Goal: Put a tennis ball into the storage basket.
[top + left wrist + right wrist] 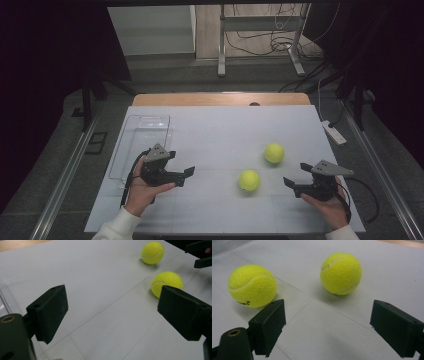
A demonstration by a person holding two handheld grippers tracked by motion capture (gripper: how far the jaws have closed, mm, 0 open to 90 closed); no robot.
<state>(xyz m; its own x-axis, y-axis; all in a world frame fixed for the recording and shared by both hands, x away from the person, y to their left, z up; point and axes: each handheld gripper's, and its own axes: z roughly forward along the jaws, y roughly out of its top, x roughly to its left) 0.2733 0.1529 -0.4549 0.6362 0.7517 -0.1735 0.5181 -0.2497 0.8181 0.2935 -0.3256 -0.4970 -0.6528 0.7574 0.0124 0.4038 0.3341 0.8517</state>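
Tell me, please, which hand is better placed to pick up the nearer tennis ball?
Probably right: the right tool sits open close beside the nearer tennis ball, while the left tool is farther off.

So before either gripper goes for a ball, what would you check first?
1. Left gripper open, nothing between its jaws: ok.
2. Right gripper open, nothing between its jaws: ok.
3. Near ball lies free on the table, apart from both grippers: ok.
4. Far ball apart from the near one, room for jaws: ok.
5. Clear box at the left upright: ok.
6. Box holds nothing: cannot tell.
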